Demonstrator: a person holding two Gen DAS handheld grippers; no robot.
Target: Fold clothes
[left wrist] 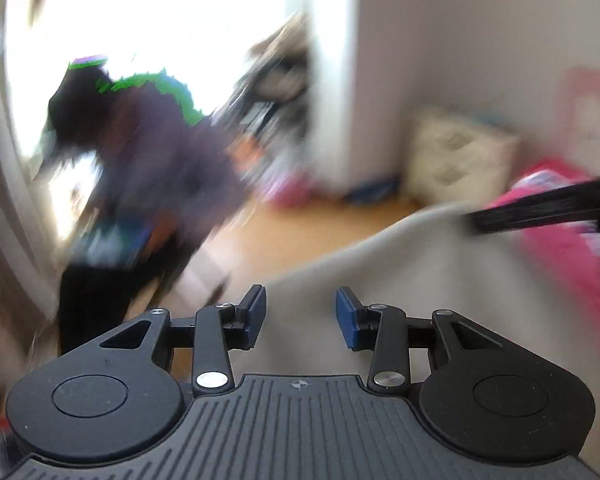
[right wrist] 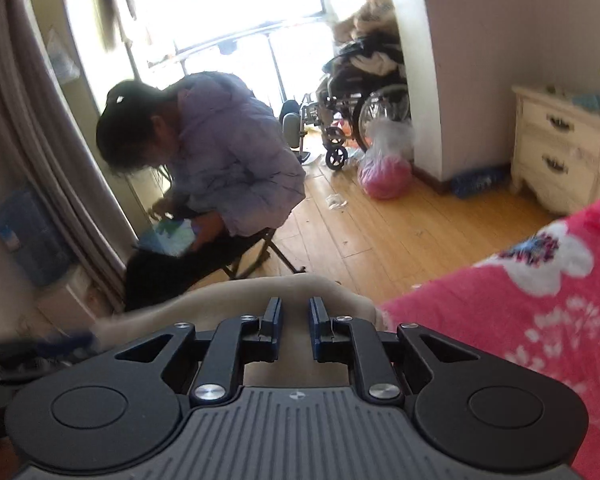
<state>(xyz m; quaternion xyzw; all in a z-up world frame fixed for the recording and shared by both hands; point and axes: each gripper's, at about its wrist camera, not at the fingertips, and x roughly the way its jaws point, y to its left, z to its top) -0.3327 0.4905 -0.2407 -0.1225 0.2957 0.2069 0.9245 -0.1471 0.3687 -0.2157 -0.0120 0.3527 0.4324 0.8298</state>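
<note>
The beige garment (left wrist: 380, 264) lies just ahead of the left tool (left wrist: 301, 316), whose blue pads stand spread with nothing between them; cloth shows beyond the gap, toward twelve o'clock. The right tool (right wrist: 295, 322) has its pads nearly pressed together; the same beige cloth (right wrist: 236, 300) lies under and beyond them, but whether a fold is pinched I cannot tell. The pink blanket (right wrist: 520, 320) sits at three o'clock. The risks I judge: with only one side perhaps held, the garment may slump and bunch, and the blurred left view suggests a hasty pinch could miss the edge or catch the blanket.
</note>
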